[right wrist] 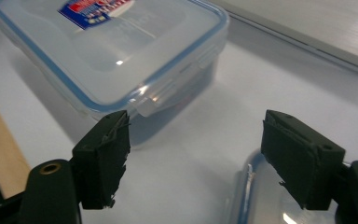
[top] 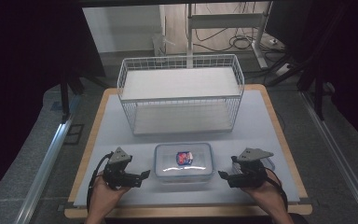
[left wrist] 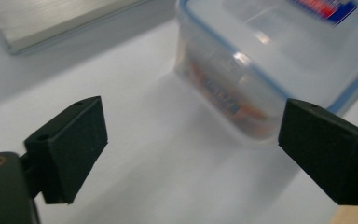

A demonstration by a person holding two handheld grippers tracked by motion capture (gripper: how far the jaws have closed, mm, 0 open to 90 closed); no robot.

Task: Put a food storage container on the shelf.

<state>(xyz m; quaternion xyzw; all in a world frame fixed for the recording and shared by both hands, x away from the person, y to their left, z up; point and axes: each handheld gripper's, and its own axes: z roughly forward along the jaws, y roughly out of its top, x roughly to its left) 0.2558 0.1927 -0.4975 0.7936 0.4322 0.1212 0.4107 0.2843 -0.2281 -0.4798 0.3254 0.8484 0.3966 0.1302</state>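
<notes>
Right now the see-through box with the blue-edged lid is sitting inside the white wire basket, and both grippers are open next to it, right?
Not quite. The box is not inside the wire basket; the high view shows it on the table in front of the basket, between the left gripper and right gripper. The rest holds: lid on, both grippers' jaws open beside it.

So there's this clear rectangular plastic food container (top: 183,161) with a blue-sealed snap lid, closed, red and blue label on top. Sits flat near the front of the white table mat, just in front of the wire basket. Something orange inside.
</notes>
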